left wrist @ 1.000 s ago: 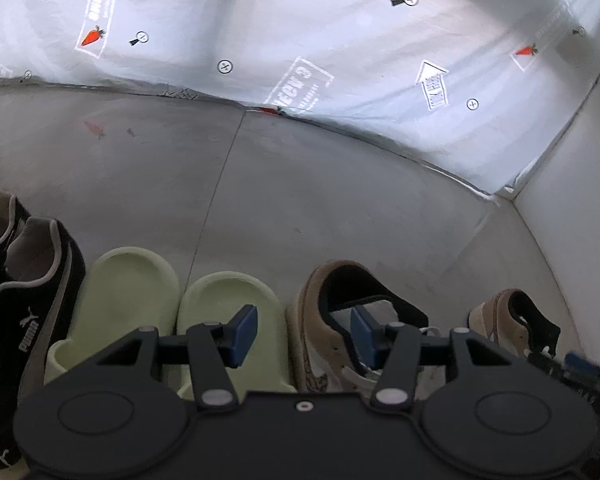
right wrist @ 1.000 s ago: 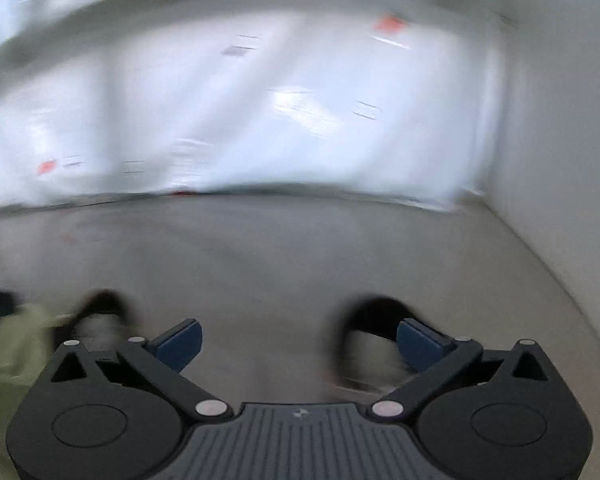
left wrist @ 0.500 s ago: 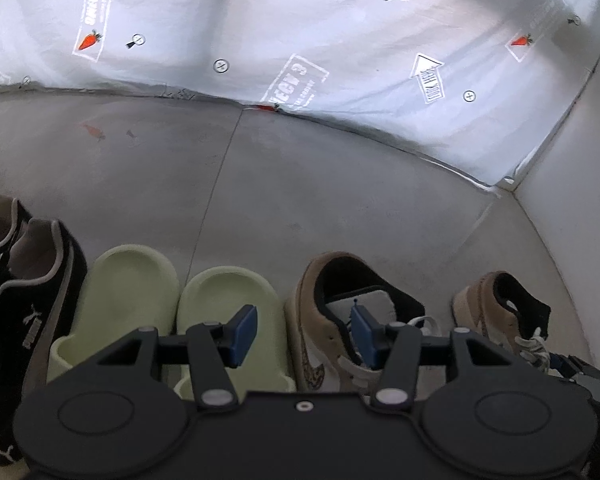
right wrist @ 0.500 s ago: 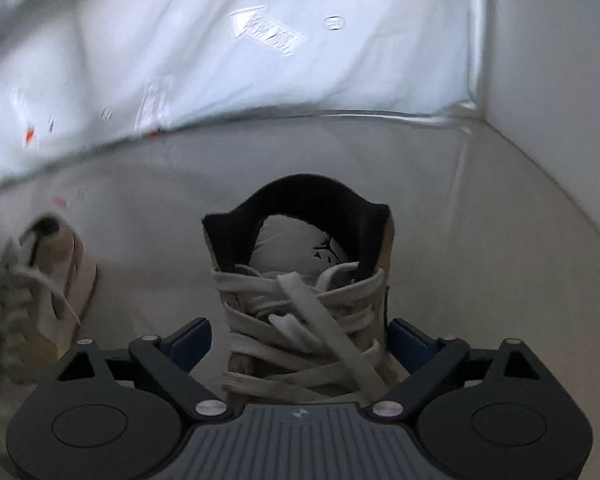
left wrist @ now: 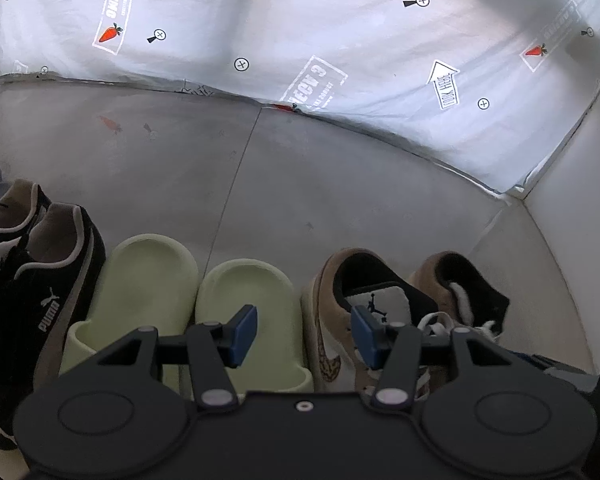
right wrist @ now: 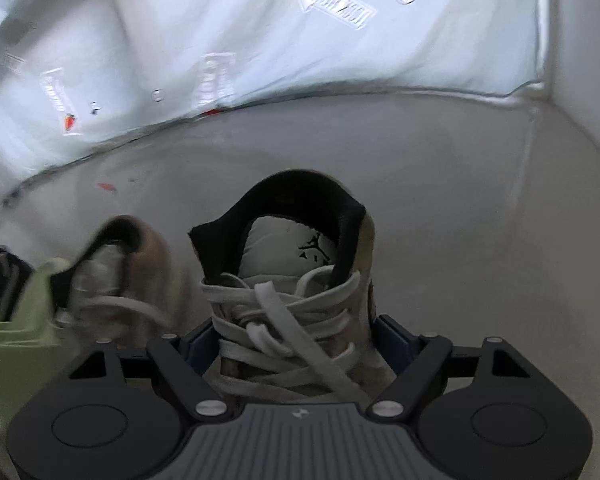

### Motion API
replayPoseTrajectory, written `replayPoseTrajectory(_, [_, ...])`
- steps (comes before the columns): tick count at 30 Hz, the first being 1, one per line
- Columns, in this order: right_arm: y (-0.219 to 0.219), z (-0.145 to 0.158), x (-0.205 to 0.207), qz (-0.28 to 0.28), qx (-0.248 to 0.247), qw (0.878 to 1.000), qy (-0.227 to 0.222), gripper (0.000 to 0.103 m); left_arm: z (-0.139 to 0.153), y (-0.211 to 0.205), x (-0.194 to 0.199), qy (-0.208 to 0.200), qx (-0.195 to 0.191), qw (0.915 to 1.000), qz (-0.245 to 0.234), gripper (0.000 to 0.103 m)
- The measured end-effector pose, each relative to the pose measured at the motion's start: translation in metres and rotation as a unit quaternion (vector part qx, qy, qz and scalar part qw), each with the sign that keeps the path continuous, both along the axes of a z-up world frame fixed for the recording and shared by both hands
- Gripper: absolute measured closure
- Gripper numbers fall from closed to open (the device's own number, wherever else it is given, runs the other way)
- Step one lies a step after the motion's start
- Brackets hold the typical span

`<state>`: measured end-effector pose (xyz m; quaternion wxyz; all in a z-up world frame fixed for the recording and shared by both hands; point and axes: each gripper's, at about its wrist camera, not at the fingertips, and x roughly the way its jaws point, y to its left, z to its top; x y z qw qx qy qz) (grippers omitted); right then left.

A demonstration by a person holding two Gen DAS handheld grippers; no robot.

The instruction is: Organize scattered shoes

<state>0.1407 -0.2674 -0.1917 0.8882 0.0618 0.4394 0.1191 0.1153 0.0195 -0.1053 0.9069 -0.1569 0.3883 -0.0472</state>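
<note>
Our right gripper (right wrist: 296,344) clamps the tan sneaker (right wrist: 300,280) beside its mate (left wrist: 352,320); our left gripper (left wrist: 302,334) hovers open, empty.

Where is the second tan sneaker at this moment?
Right end of the row, beside its mate, near the corner; the right gripper is shut on the second tan sneaker.

In the left wrist view, the toes of the green slides (left wrist: 220,320) and of the tan sneaker (left wrist: 340,320) lie hidden behind the left gripper (left wrist: 303,334). The black sneaker (left wrist: 40,308) is cut off by the left edge. In the right wrist view, the second tan sneaker (right wrist: 124,280) is smeared with blur, and the right gripper (right wrist: 296,344) covers the held sneaker's (right wrist: 292,280) front.
</note>
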Motion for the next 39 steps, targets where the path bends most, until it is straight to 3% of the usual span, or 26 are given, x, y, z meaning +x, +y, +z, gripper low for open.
replayPoseTrajectory(5, [0.029, -0.001, 0.0, 0.04, -0.022, 0.999, -0.003, 0.023, -0.001, 0.006, -0.002, 0.001, -0.002, 1.0, 0.008, 0.05])
replayPoseTrajectory(12, [0.021, 0.001, -0.002, 0.077, -0.028, 0.997, 0.002, 0.024, 0.001, 0.004, 0.002, 0.001, 0.005, 1.0, 0.001, 0.05])
replayPoseTrajectory(17, [0.017, 0.003, -0.003, 0.081, -0.025, 0.996, 0.019, 0.022, 0.004, 0.0, 0.008, -0.004, 0.016, 0.9999, -0.001, 0.049])
replayPoseTrajectory(19, [0.012, 0.008, -0.002, 0.059, -0.007, 0.998, 0.027, 0.022, 0.005, -0.001, 0.01, -0.009, 0.024, 0.9997, 0.0, 0.046])
replayPoseTrajectory(25, [0.007, 0.046, -0.005, 0.014, 0.003, 0.999, -0.041, 0.01, 0.003, 0.0, 0.023, -0.007, 0.028, 0.9996, 0.0, 0.045])
replayPoseTrajectory(29, [0.016, 0.058, 0.007, 0.033, 0.013, 0.998, -0.052, 0.005, 0.002, 0.0, 0.036, -0.01, 0.028, 0.9996, -0.002, 0.044])
replayPoseTrajectory(32, [0.036, 0.053, 0.025, 0.055, 0.004, 0.997, -0.046, 0.006, 0.001, 0.003, 0.046, -0.014, 0.029, 0.9995, 0.0, 0.044])
replayPoseTrajectory(39, [0.077, 0.029, 0.073, 0.091, -0.023, 0.995, 0.044, 0.014, -0.006, 0.016, 0.079, -0.012, 0.02, 0.9996, 0.014, 0.043])
